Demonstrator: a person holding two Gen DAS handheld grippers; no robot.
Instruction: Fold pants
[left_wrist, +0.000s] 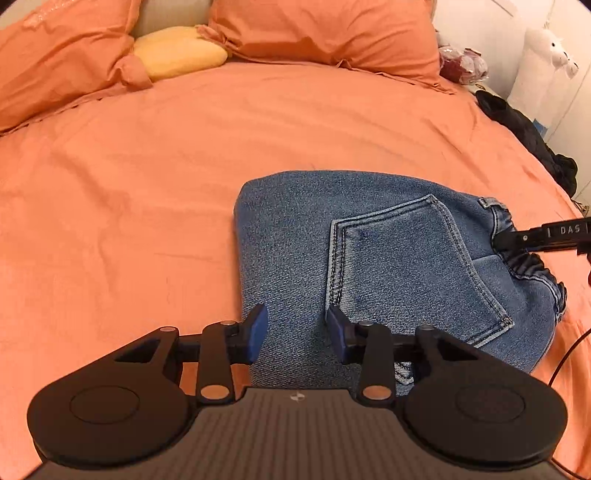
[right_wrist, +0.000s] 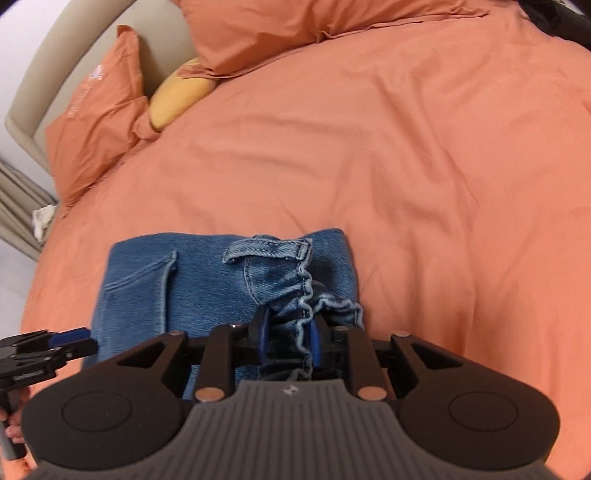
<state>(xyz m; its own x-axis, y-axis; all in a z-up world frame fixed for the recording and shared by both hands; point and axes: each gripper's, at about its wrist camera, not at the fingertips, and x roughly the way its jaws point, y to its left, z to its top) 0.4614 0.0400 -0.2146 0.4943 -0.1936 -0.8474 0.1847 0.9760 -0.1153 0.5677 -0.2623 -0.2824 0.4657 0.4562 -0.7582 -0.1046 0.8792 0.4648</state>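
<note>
The folded blue denim pants (left_wrist: 388, 258) lie on the orange bed sheet (left_wrist: 147, 206), near the edge closest to the cameras. Two orange pillows (left_wrist: 325, 33) and a yellow cushion (left_wrist: 181, 55) rest at the head of the bed, well apart from the pants. The beige padded headboard (right_wrist: 74, 48) stands behind them.

The left gripper (left_wrist: 297, 332) hovers with its blue pads spread wide above the near edge of the pants, holding nothing. The right gripper (right_wrist: 288, 339) is clamped on the gathered elastic waistband (right_wrist: 306, 295).

Only the left wrist view shows a white plush toy (left_wrist: 546, 59) and dark clothing (left_wrist: 524, 125) beside the bed. Only the right wrist view shows the grey curtain (right_wrist: 18, 206).
</note>
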